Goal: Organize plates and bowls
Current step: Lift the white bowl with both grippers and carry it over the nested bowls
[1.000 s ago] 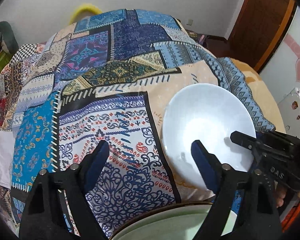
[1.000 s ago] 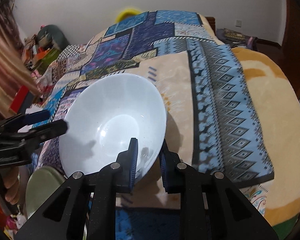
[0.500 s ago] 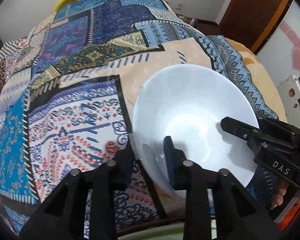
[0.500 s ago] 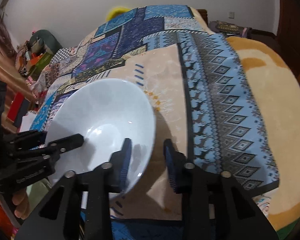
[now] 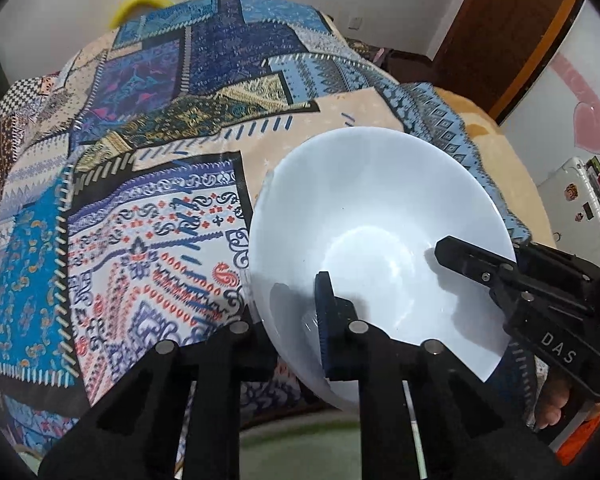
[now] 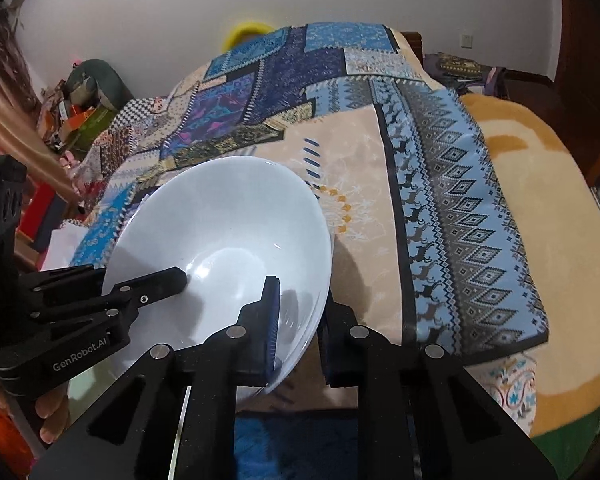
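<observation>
A white bowl hangs tilted over the patterned bedspread, held from two sides. My left gripper is shut on its near rim, one blue pad inside the bowl and the other finger under the wall. In the right wrist view the left gripper reaches in from the left. My right gripper is shut on the opposite rim, one pad inside and one outside. In the left wrist view the right gripper enters from the right, with a person's fingers behind it.
The patchwork bedspread covers a bed, with a yellow blanket beyond its right edge. A pale green dish lies just below the grippers. Clutter sits by the far left wall. A wooden door stands at the right.
My left gripper went from wide open beside the bowl to shut on its rim. The right gripper kept its hold, and the bowl now looks larger and more tilted.
</observation>
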Demonstrator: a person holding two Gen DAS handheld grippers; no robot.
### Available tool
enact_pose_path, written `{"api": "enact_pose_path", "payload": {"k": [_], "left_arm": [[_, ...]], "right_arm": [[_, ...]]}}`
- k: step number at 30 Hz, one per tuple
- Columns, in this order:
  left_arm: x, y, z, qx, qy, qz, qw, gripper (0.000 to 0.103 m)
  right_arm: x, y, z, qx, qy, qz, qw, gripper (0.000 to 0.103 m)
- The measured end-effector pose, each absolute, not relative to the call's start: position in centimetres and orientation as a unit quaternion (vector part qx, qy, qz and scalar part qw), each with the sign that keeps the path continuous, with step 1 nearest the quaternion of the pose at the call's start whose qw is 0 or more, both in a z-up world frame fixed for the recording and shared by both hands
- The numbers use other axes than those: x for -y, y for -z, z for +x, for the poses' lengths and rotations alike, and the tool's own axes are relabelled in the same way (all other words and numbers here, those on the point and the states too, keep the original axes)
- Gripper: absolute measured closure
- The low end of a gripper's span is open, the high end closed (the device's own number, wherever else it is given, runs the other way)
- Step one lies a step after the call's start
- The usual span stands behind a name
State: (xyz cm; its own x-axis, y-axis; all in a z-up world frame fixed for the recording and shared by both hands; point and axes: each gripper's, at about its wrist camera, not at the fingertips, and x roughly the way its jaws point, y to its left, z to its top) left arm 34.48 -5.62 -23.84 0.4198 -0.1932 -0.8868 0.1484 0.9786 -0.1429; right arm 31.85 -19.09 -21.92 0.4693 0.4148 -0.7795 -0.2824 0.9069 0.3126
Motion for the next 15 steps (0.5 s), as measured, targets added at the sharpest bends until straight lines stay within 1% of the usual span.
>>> {"api": "enact_pose_path", "payload": {"k": [15], "left_arm": [[3.9,16.0,27.1,-0.468,0.099,-0.018,0.878,0.087]], "right_arm": [[17.4,15.4,26.3,-0.420,-0.215,0.056,0.880,0.087]]}}
